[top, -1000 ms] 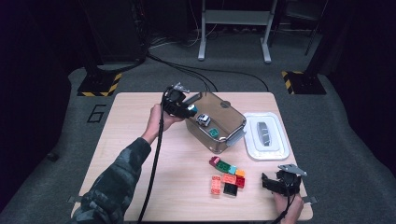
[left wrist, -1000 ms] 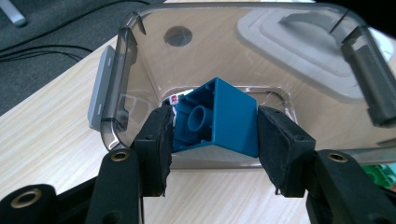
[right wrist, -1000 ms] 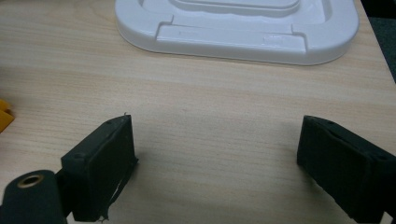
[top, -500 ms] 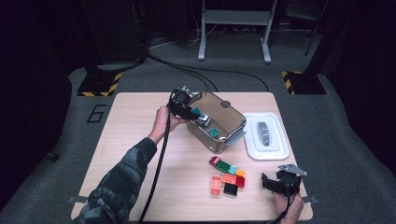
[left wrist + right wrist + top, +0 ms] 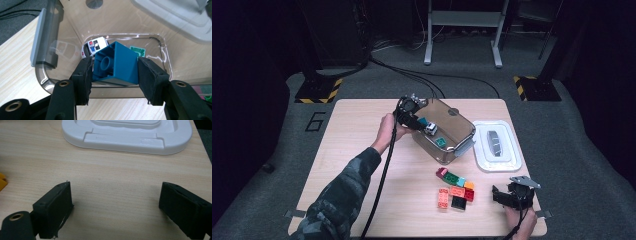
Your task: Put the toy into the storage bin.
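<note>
1. Teal square plastic building block (image 5: 116, 63) sits clamped between the pads of the left gripper (image 5: 113, 75), tilted so its hollow underside with one round tube faces the camera; in the high view it shows as a small teal spot (image 5: 423, 121) above the box.
2. Smoky transparent plastic storage box (image 5: 460, 131) serves as the landmark: the block hangs over its open mouth, at the near-left rim (image 5: 45, 75).
3. Inside that box lie a small white toy police car (image 5: 94, 46) and a flat green square tile (image 5: 137, 51), both on the bottom behind the held block.
4. White rectangular plastic lid (image 5: 496, 145) lies flat on the pale wooden table (image 5: 347, 135) just right of the box.
5. Loose plastic bricks (image 5: 455, 188) (red, green, orange, yellow, black and teal among them) cluster on the table in front of the box, well apart from it.
6. Right gripper (image 5: 116, 202) rests low at the table's front corner, right of the bricks and nearer than the lid, its jaws spread wide with bare wood between them.
</note>
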{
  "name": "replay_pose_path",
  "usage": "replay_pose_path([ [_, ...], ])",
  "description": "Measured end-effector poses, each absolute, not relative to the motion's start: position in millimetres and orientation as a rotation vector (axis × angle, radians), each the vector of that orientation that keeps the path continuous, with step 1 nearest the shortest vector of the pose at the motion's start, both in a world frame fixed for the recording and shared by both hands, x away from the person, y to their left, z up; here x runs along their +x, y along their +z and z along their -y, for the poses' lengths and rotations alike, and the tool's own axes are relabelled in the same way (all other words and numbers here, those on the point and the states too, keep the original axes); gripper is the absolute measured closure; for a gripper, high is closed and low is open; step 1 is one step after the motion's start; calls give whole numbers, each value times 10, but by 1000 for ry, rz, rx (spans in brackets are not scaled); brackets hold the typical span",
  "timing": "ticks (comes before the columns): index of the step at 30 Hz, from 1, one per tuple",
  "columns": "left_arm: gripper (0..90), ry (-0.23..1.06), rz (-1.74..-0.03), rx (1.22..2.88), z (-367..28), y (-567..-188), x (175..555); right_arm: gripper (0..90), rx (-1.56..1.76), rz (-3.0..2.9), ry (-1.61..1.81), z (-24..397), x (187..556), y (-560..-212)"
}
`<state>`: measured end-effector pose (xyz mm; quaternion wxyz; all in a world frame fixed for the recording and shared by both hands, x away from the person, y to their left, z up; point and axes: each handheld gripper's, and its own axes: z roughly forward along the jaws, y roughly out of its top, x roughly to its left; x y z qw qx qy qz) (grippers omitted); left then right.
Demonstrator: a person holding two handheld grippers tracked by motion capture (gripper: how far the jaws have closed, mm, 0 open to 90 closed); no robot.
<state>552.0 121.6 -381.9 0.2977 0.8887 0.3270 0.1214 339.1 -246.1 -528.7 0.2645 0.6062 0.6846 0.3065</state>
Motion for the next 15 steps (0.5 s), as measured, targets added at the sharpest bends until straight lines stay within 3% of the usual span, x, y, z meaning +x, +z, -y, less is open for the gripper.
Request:
replay_pose_path([
  [8,455,319,-879,2368,-1219,-3817,5514,104,1639,-1850,830,2462,3392,-5287],
  [15,326,324,-893,2334,-1338,-3747,5466,104,1640,-1853,830,2463,3391,-5286],
])
